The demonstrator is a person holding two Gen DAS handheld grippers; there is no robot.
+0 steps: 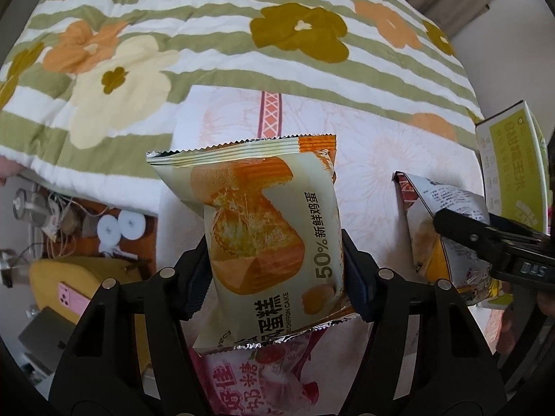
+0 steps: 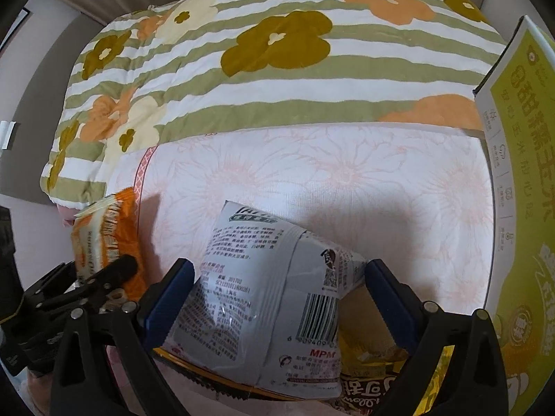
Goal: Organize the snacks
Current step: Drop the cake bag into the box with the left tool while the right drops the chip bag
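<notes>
Left gripper [image 1: 277, 274] is clamped on the chiffon cake packet [image 1: 267, 215], pads pinching its sides at three and nine o'clock, the packet standing up off the pink sheet [image 1: 374, 159]. The puffy bag could squirm out, or the cake inside get crushed if the squeeze is too hard. At six o'clock a pink snack packet [image 1: 263, 378] lies under it, label cut off by the frame. Over to the right gripper [image 2: 277, 294]: it straddles the grey snack bag [image 2: 263, 294], and whether both pads really bite is hard to say; the right one looks just clear. A loose hold would drop it. Beneath, a yellow wrapper [image 2: 378, 374] is mostly hidden. At three o'clock, the yellow-green box [image 2: 520, 173] runs out of frame; the floral quilt [image 2: 242, 69] lies far back at twelve.
</notes>
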